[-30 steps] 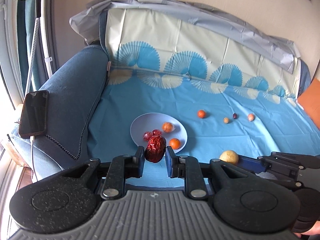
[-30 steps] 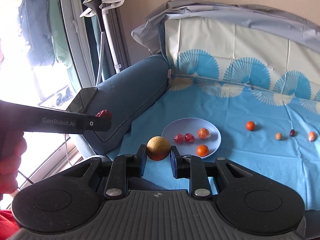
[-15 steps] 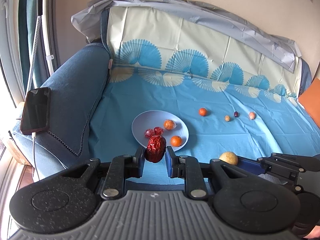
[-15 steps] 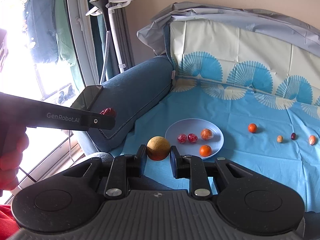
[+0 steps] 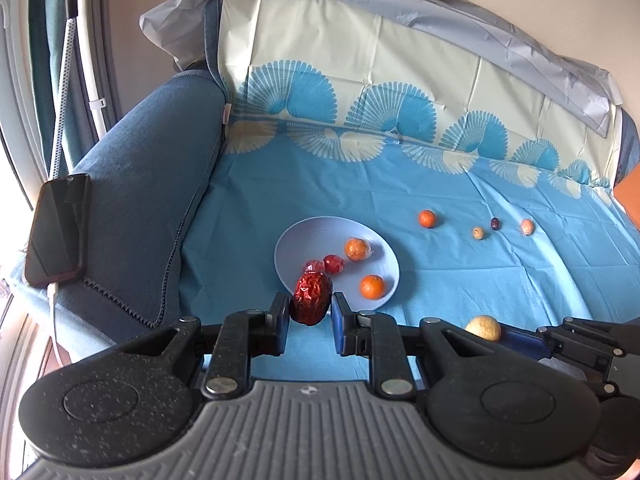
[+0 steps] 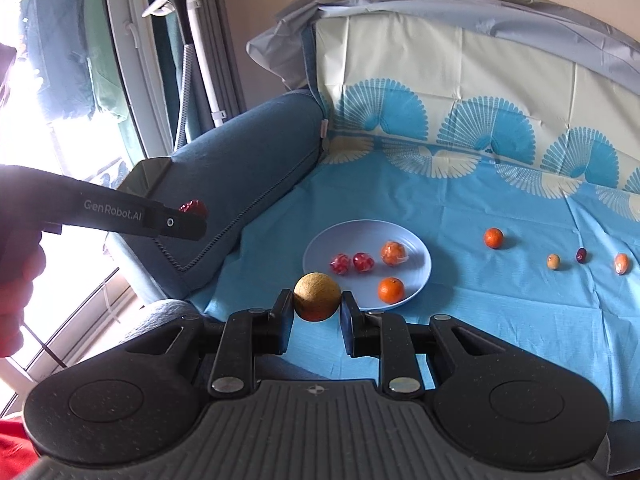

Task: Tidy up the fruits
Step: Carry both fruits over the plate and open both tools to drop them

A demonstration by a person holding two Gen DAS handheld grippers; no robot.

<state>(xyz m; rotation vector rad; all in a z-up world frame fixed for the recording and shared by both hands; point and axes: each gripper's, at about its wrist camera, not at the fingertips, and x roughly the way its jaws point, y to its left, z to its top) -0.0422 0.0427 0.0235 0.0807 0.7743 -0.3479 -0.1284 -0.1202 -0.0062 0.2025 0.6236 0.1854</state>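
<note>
The left gripper (image 5: 310,312) squeezes a wrinkly red fruit (image 5: 311,297). The right gripper (image 6: 316,308) squeezes a round yellow fruit (image 6: 317,297) near the plate (image 6: 416,252).

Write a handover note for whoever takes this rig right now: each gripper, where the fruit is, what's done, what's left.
Left gripper: shut on the wrinkled red date, held just short of the plate's near rim.
Right gripper: shut on the tan round fruit, also near the plate.
Plate on the blue cloth: holds two red wrapped pieces, a wrapped orange piece and a mandarin.
Done: those four are in.
Left: set down both held fruits, then collect four loose ones to the plate's right: mandarin, small tan fruit, dark fruit, wrapped orange piece.
</note>
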